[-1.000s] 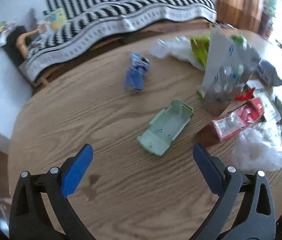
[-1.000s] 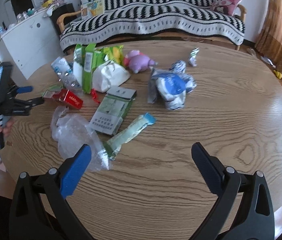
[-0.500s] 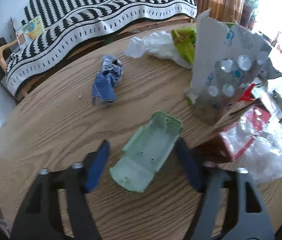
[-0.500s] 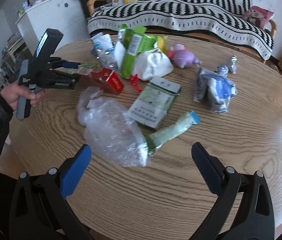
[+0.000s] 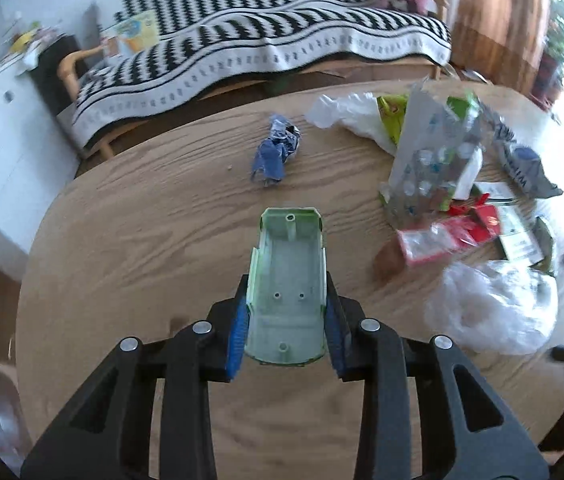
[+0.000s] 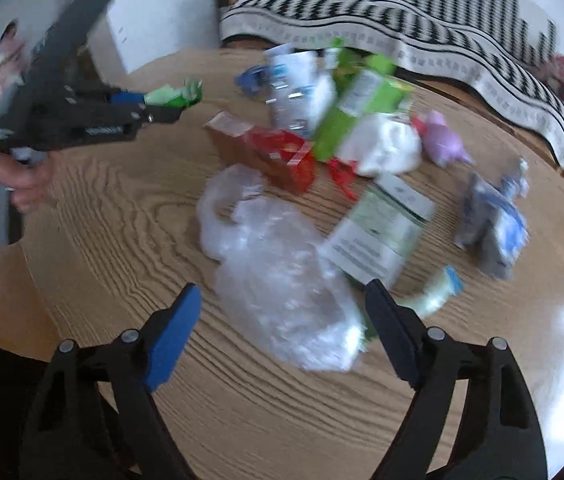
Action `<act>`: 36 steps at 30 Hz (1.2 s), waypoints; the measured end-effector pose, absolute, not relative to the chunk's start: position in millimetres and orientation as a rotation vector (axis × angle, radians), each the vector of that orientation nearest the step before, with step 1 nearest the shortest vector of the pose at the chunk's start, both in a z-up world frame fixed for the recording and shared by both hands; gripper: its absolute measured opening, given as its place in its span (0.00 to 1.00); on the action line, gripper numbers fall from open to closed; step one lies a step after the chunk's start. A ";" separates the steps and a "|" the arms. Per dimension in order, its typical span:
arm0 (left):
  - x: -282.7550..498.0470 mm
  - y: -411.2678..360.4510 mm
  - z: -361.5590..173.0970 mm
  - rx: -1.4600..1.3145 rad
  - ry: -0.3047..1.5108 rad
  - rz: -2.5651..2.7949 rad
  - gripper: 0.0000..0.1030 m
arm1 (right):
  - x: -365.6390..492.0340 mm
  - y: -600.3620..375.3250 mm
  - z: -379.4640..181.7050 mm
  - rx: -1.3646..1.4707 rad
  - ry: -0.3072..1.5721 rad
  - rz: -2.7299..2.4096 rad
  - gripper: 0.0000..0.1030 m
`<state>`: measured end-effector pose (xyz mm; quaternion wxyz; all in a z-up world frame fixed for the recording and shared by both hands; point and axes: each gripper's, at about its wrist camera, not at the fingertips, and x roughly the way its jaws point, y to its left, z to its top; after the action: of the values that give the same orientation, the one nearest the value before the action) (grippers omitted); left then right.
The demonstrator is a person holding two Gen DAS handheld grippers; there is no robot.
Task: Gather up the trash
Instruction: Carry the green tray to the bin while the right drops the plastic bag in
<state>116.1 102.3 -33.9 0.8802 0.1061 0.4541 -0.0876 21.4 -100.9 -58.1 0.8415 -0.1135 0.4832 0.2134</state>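
Observation:
A pale green plastic tray (image 5: 290, 256) sits lengthwise between the blue pads of my left gripper (image 5: 287, 300). The jaws are closing and the pads press on both its long sides. In the right wrist view the left gripper (image 6: 150, 110) holds that tray (image 6: 174, 94) clear of the round wooden table (image 6: 122, 220), with a hand on the grip. My right gripper (image 6: 282, 290) hovers over a crumpled clear plastic bag (image 6: 266, 232). Its jaws are closing, the bag lies between the fingers, and the pads do not touch it.
Trash litters the table: a crumpled blue wrapper (image 5: 274, 152), a silver foil bag (image 5: 430, 160), a red packet (image 6: 282, 156), a green carton (image 6: 358, 108), a white and green box (image 6: 382, 228), a purple toy (image 6: 442, 140). A striped sofa (image 5: 282, 40) stands behind it.
My left gripper came down around the green tray, closed on it and lifted it. My right gripper swung left over the clear bag, rolled, and its jaws narrowed a little.

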 end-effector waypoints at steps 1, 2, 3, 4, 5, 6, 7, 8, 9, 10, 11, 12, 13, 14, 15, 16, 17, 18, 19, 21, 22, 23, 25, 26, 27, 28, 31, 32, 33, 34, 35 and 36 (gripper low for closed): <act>106.3 101.7 -29.4 0.212 0.943 -0.164 0.32 | 24.3 -90.9 -62.2 -0.275 1.021 0.460 0.77; 95.8 101.0 -25.1 0.210 0.938 -0.150 0.32 | 26.7 -83.7 -65.2 -0.307 1.015 0.453 0.72; 85.9 100.1 -21.5 0.214 0.931 -0.134 0.32 | 28.9 -76.5 -68.6 -0.339 1.008 0.433 0.64; 72.0 100.1 -16.9 0.219 0.928 -0.101 0.32 | 30.3 -71.1 -71.8 -0.357 1.007 0.423 0.59; 63.7 100.7 -14.9 0.212 0.932 -0.089 0.32 | 31.8 -64.8 -77.0 -0.371 1.012 0.421 0.47; 55.2 102.0 -12.8 0.194 0.941 -0.078 0.32 | 33.3 -59.9 -82.2 -0.377 1.026 0.428 0.33; 45.4 103.0 -10.1 0.174 0.950 -0.067 0.32 | 35.4 -55.3 -88.1 -0.385 1.049 0.431 0.28; 37.4 102.6 -6.7 0.165 0.953 -0.052 0.32 | 36.5 -53.9 -90.5 -0.388 1.061 0.424 0.20; 29.6 102.4 -2.5 0.155 0.951 -0.039 0.32 | 36.1 -54.3 -89.2 -0.380 1.061 0.419 0.10; 19.7 100.4 3.6 0.139 0.949 -0.032 0.32 | 33.3 -57.3 -82.3 -0.353 1.049 0.425 0.09; 10.2 97.5 10.0 0.121 0.946 -0.038 0.32 | 26.9 -65.0 -65.6 -0.300 1.022 0.434 0.09; 2.3 93.3 17.4 0.104 0.939 -0.048 0.32 | 21.8 -71.9 -51.4 -0.262 1.002 0.435 0.09; -8.1 87.6 26.1 0.094 0.931 -0.059 0.32 | 14.0 -82.0 -30.6 -0.207 0.976 0.443 0.08; -15.0 81.8 32.5 0.095 0.923 -0.067 0.32 | 5.5 -93.3 -10.1 -0.158 0.955 0.456 0.08; -22.7 73.3 38.5 0.096 0.912 -0.079 0.32 | -4.7 -106.8 11.0 -0.115 0.927 0.461 0.08; -31.3 59.9 45.8 0.099 0.897 -0.110 0.32 | -16.6 -122.7 31.5 -0.081 0.897 0.456 0.08; -37.3 45.5 50.9 0.099 0.880 -0.140 0.32 | -27.0 -138.9 48.9 -0.056 0.874 0.443 0.08; -38.6 34.8 53.2 0.097 0.871 -0.161 0.32 | -34.7 -151.6 60.5 -0.040 0.856 0.424 0.08; -42.5 13.7 54.9 0.091 0.858 -0.206 0.32 | -47.6 -173.1 73.3 -0.020 0.834 0.386 0.08; -48.2 -37.3 53.1 0.083 0.849 -0.317 0.32 | -73.5 -218.4 88.2 0.011 0.811 0.295 0.08; -49.4 -59.2 50.6 0.086 0.853 -0.363 0.32 | -88.5 -249.2 93.1 0.033 0.803 0.230 0.08; -54.7 -94.5 47.0 0.098 0.853 -0.438 0.32 | -98.6 -271.4 94.3 0.048 0.804 0.189 0.08; -67.4 -156.0 38.3 0.123 0.849 -0.564 0.32 | -122.6 -330.5 85.8 0.085 0.825 0.067 0.08; -76.0 -190.4 30.1 0.137 0.854 -0.631 0.32 | -130.4 -354.1 78.3 0.104 0.838 0.016 0.09; -81.8 -213.9 23.0 0.149 0.861 -0.675 0.32 | -139.8 -380.9 68.3 0.131 0.856 -0.038 0.09; -90.9 -248.0 10.3 0.165 0.876 -0.737 0.32 | -149.2 -415.0 53.0 0.178 0.882 -0.100 0.09; -113.8 -332.2 -35.3 0.239 0.930 -0.857 0.32 | -175.8 -491.8 9.8 0.291 0.933 -0.232 0.09; -122.6 -357.0 -53.2 0.270 0.939 -0.886 0.32 | -185.6 -510.1 -3.0 0.315 0.942 -0.264 0.09; -127.9 -370.5 -65.2 0.287 0.944 -0.900 0.32 | -201.7 -518.4 -15.9 0.334 0.948 -0.285 0.09; -134.5 -387.5 -81.9 0.305 0.965 -0.926 0.32 | -210.8 -531.8 -25.6 0.352 0.956 -0.303 0.09; -139.1 -404.8 -97.8 0.294 1.013 -0.964 0.32 | -220.5 -543.4 -37.3 0.367 0.966 -0.325 0.09; -141.0 -411.6 -105.8 0.292 1.036 -0.976 0.32 | -227.7 -552.2 -48.5 0.378 0.975 -0.341 0.09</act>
<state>-141.0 -411.6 -105.8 0.7475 0.1333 0.4737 -0.4462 -227.7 -552.2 -48.5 0.8525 0.1795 0.4635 -0.1622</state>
